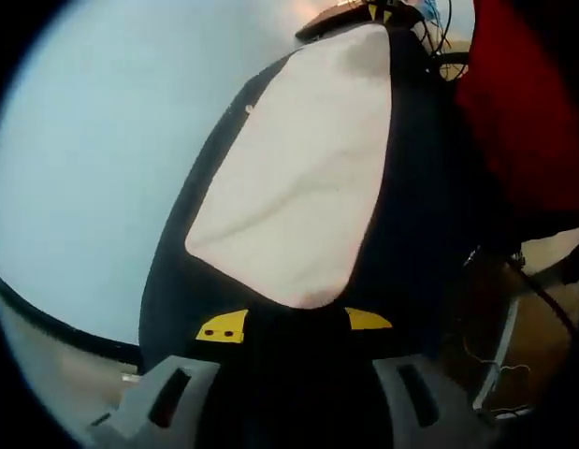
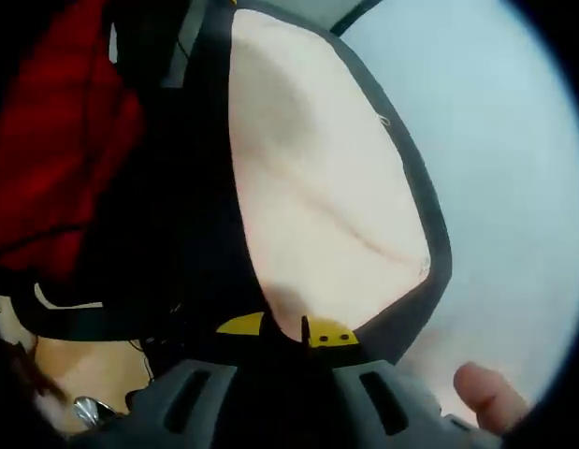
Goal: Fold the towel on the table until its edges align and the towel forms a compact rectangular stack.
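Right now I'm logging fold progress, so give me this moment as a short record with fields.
towel: pale cream towel with dark border, lifted and stretched in front of both cameras
left claw: towel edge runs into it, yellow-tipped jaws closed on the cloth
right claw: closed on the towel's lower edge
creases: one diagonal fold line across the cloth in the right gripper view
background: pale table surface
red cloth: beside the towel
fold state: not yet a stack
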`<state>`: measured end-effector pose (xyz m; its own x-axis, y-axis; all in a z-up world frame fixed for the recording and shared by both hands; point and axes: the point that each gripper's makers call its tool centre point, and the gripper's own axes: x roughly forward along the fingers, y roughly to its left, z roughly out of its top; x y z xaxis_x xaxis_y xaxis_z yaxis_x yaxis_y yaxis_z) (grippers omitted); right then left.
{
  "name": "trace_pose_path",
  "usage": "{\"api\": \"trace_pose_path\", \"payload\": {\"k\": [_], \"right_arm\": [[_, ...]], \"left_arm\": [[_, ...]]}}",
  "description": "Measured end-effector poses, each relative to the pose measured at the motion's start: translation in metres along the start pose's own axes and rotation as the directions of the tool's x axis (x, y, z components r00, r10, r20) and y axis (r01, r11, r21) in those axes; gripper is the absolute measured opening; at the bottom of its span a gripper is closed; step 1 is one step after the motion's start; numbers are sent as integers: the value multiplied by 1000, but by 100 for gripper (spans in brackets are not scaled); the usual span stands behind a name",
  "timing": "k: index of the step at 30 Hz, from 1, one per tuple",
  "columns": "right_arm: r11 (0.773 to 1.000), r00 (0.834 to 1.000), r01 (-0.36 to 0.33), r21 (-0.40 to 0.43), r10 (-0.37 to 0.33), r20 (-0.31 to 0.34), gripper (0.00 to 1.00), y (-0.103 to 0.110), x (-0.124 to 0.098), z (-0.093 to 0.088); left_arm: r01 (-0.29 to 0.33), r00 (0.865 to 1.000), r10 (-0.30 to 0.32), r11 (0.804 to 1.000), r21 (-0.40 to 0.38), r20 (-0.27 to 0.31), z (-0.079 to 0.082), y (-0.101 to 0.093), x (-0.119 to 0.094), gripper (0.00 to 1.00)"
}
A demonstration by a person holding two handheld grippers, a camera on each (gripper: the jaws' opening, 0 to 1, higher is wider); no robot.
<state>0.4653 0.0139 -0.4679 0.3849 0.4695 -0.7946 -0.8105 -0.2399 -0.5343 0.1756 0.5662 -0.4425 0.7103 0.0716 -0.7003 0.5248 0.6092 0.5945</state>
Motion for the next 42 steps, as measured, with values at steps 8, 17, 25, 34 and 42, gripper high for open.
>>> {"api": "trace_pose_path", "payload": {"k": [8,17,25,34,42], "right_arm": [[1000,1000,27,-14,-27,-12,0,-3,7,-7],[996,998,56,-71,-55,24,0,-9,-18,0],[996,995,85,17,-86,54,0,-25,-25,4],[994,994,96,57,-99,56,0,-26,-24,2],[994,994,98,54,-101,52,0,-24,-24,1]], "left_arm": [[-6,1000,6,1000,1,12,-1,4,2,33],[19,1000,-18,997,70,-9,0,-1,-3,28],[63,997,-54,983,172,-55,1,-8,6,26],[119,991,-99,965,234,-94,4,-15,27,16],[163,984,-127,924,345,-124,5,-28,27,5]]}}
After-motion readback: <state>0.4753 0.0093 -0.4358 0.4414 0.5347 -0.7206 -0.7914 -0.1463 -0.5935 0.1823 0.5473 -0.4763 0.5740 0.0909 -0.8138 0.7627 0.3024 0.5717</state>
